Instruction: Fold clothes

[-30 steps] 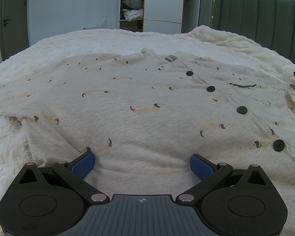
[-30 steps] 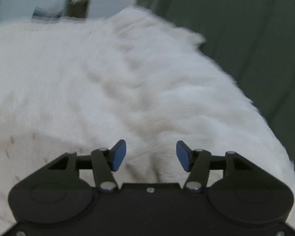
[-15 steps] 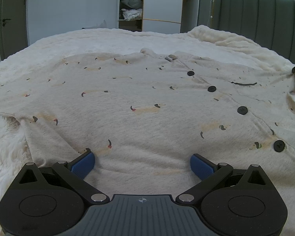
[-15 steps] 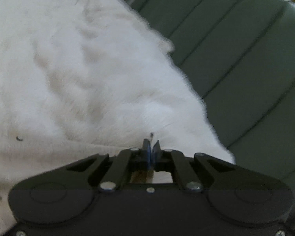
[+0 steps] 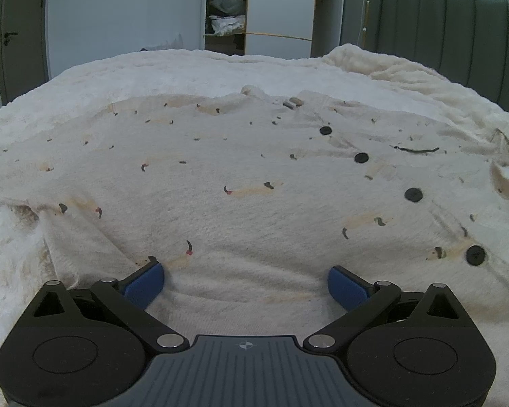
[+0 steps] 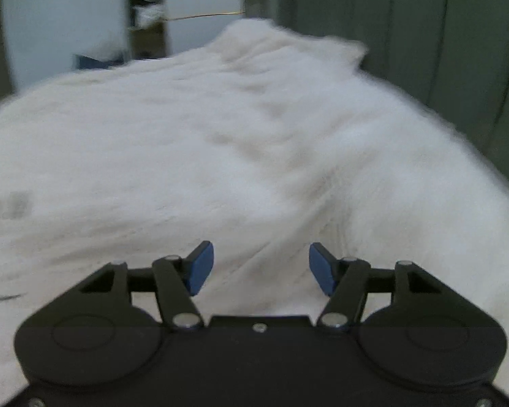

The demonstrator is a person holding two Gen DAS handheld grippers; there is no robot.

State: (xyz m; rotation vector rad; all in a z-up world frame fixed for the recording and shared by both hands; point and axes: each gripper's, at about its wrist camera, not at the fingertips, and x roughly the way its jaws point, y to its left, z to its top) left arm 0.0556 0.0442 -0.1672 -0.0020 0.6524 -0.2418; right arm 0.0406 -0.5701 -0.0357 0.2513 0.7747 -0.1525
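Note:
A cream button-front top (image 5: 254, 176) with small dog prints and black buttons (image 5: 413, 194) lies spread flat on the bed. My left gripper (image 5: 244, 268) sits low at its near hem. Its blue pads (image 5: 146, 281) stand wide apart on the cloth without pinching it, and the jaws are closing slightly. In the blurred right wrist view my right gripper (image 6: 260, 251) hovers over the white fleece blanket (image 6: 254, 135). Its jaws are opening and nothing is between them.
The white fleece blanket (image 5: 186, 68) covers the whole bed. A green padded headboard (image 5: 458, 34) rises at the right. Beyond the far edge stand an open wardrobe with clothes on shelves (image 5: 225, 17) and a door (image 5: 10, 34).
The right gripper was shut half a second ago and now stands open; its view swung from the headboard to the bed. It has left the left view's right edge. The left gripper stayed put.

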